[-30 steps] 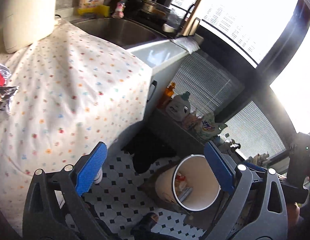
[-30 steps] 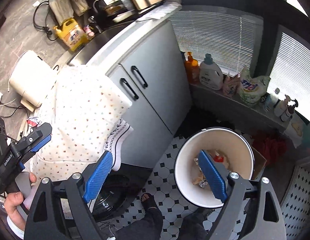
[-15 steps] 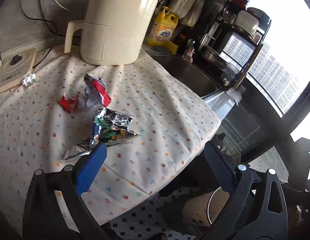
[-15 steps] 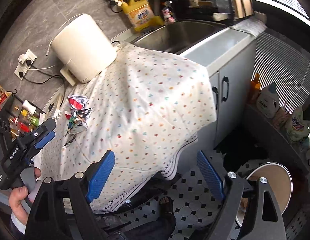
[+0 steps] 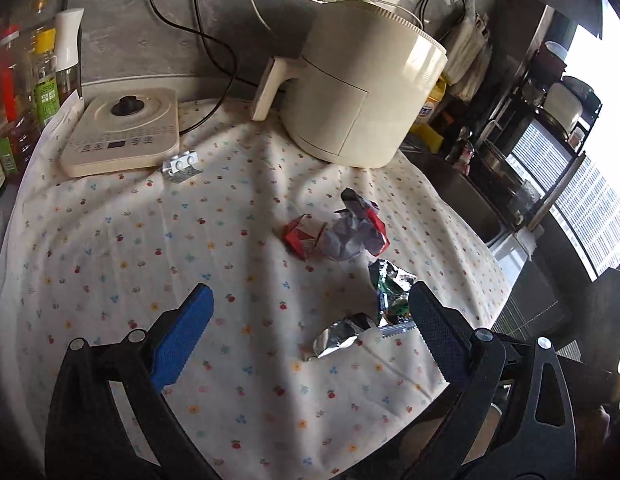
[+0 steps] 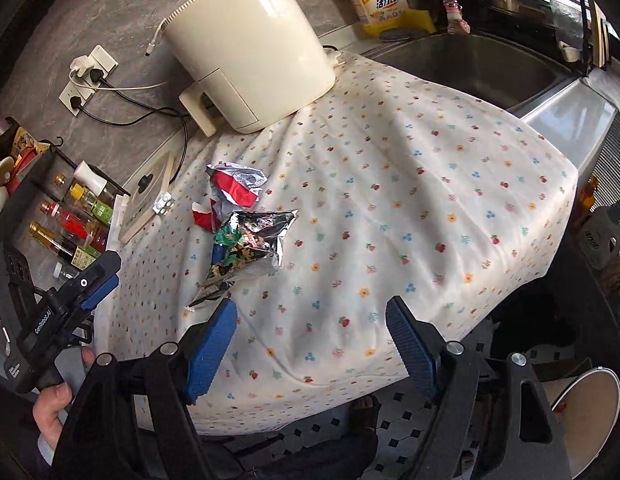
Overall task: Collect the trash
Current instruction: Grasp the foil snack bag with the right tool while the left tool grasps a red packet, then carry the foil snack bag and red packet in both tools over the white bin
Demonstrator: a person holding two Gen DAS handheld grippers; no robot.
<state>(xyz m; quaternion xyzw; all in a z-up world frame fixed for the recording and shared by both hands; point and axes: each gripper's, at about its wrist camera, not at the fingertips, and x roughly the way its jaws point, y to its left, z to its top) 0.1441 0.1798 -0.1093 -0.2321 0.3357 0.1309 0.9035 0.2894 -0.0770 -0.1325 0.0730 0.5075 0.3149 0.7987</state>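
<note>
A crumpled red, white and silver wrapper (image 5: 341, 230) lay on the floral-clothed bench (image 5: 110, 240), near the cloth's middle. Just beside it, toward the bench edge, a torn, flattened silver foil snack bag with green print (image 6: 250, 242) lay open and creased. Down on the tiled floor stood a round white trash bin (image 6: 585, 412), tilted in view, with some contents inside.

On the worktop (image 6: 449, 208): air fryer (image 6: 246, 40) at the back, control base (image 5: 122, 136) to its left, blister pack (image 5: 181, 167) just in front of that. Near the middle, crumpled wrapper (image 5: 341, 232), with foil packet (image 5: 373, 304) just before it (touching, from the right wrist view). Sink (image 6: 469, 68) right of the fryer. Bin (image 6: 585, 416) on the floor, lower right.
</note>
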